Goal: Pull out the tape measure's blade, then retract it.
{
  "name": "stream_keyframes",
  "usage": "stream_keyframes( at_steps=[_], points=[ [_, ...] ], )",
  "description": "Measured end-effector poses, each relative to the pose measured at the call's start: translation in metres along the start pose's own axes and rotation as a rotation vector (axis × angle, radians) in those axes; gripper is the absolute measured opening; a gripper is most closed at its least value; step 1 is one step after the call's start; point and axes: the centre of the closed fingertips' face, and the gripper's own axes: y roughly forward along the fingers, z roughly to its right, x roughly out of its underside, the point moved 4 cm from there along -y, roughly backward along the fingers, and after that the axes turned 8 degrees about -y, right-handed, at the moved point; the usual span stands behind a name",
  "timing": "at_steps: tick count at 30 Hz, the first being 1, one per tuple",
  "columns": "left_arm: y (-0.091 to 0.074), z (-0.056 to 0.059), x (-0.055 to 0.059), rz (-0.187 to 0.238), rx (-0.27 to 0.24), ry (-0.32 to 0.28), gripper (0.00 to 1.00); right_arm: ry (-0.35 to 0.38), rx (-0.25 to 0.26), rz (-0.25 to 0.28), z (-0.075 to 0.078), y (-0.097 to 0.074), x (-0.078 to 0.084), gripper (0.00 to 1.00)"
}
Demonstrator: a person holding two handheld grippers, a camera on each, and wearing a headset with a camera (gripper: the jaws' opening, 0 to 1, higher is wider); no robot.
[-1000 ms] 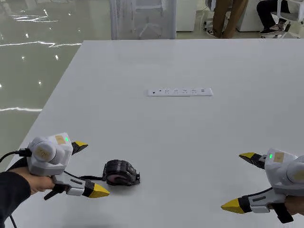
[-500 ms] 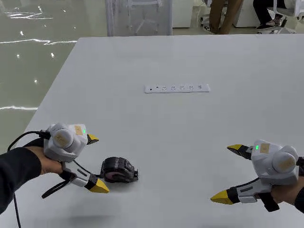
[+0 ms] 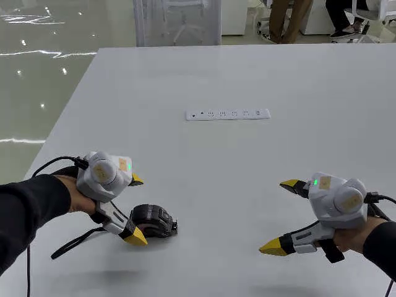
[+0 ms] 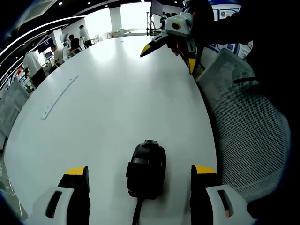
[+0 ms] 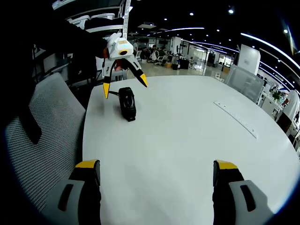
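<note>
Left gripper: jaws wide, straddling the black rubber-cased tape measure, clear gap on both sides, no contact. Tape measure sits near the near-left corner of the white worktop and looks to stand on its narrow base, flat faces toward the two jaws. Thin black cord trails from its near end back under the gripper.

Step in hand, my read: clamp the case with the left. Push in a little so the pads land on the widest part of the body, not the tail. Close square on the flat faces or it squirts out forward. Keep the cord out from between pad and case. Leave the far end uncovered: blade tab is likely there, too small to confirm. Can't see the lock button; squeezing it could block the retract.

White power strip: middle of the worktop, well apart, out of the pull path.

Right gripper: jaws wide, nothing between them, hovers by the near edge toward the right corner, well apart from the tape measure, tips aimed its way. Once the case is clamped, come in low and pinch only the tab. Pull straight, in line with the blade mouth; on retract feed it back slowly so the blade doesn't whip.
</note>
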Motion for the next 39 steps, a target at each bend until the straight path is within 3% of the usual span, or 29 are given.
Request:
stream_keyframes(
  at_steps=[2,5,10,14,19,24,27,33,39],
  points=[
    [0.002,0.001,-0.001,-0.007,0.015,0.032,0.76,-0.006,-0.008,0.002,-0.001,0.004,-0.003,0.97],
    [0.005,0.001,-0.001,-0.033,0.031,0.023,0.68,-0.011,-0.016,0.006,0.0,0.009,-0.007,0.97],
    [0.006,0.004,-0.001,-0.073,0.051,0.067,0.53,-0.027,-0.037,0.01,-0.002,0.018,-0.015,0.97],
    [0.009,0.005,0.0,-0.092,0.061,0.085,0.5,-0.034,-0.048,0.011,-0.001,0.025,-0.02,0.97],
    [0.011,0.01,0.0,-0.115,0.097,0.09,0.36,-0.044,-0.063,0.011,-0.001,0.031,-0.024,0.97],
    [0.012,0.007,-0.001,-0.133,0.082,0.115,0.29,-0.049,-0.073,0.009,-0.002,0.035,-0.025,0.97],
    [0.013,0.008,-0.001,-0.145,0.087,0.132,0.29,-0.05,-0.078,0.009,-0.001,0.037,-0.026,0.97],
    [0.017,0.007,0.0,-0.186,0.088,0.112,0.29,-0.053,-0.094,0.013,-0.001,0.047,-0.031,0.97],
    [0.016,0.007,0.0,-0.181,0.091,0.103,0.28,-0.057,-0.121,0.017,-0.005,0.059,-0.038,0.95]
  ],
)
